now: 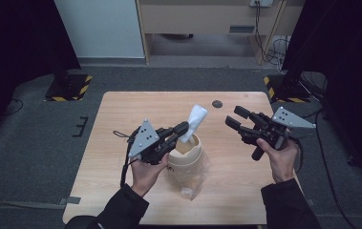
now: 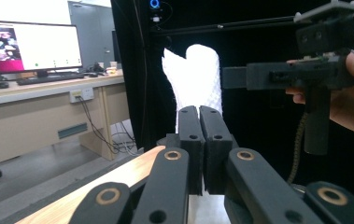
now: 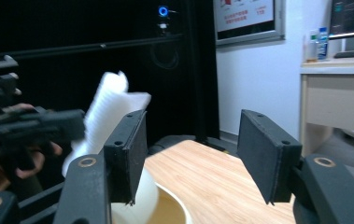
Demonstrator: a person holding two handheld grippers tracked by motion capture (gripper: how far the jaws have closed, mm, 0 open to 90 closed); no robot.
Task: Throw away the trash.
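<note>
A white foam sheet (image 1: pixel 195 121) sticks up out of a beige round container (image 1: pixel 184 160) near the middle of the wooden table (image 1: pixel 121 124). My left gripper (image 1: pixel 184 129) is shut on the sheet's lower part, above the container's mouth. In the left gripper view the white foam sheet (image 2: pixel 194 84) rises from between the closed jaws of my left gripper (image 2: pixel 199 114). My right gripper (image 1: pixel 233 118) hangs open to the right of the sheet, holding nothing. In the right gripper view my right gripper (image 3: pixel 191 135) stands open, with the foam sheet (image 3: pixel 109 112) and the container's rim (image 3: pixel 163 200) beyond.
A crumpled clear plastic bag (image 1: pixel 193 183) lies against the container's front right side. A small dark round mark (image 1: pixel 217 103) sits on the table's far edge. Grey carpet surrounds the table, with black stands (image 1: pixel 69 83) at the back corners and a desk (image 2: pixel 39 107) farther off.
</note>
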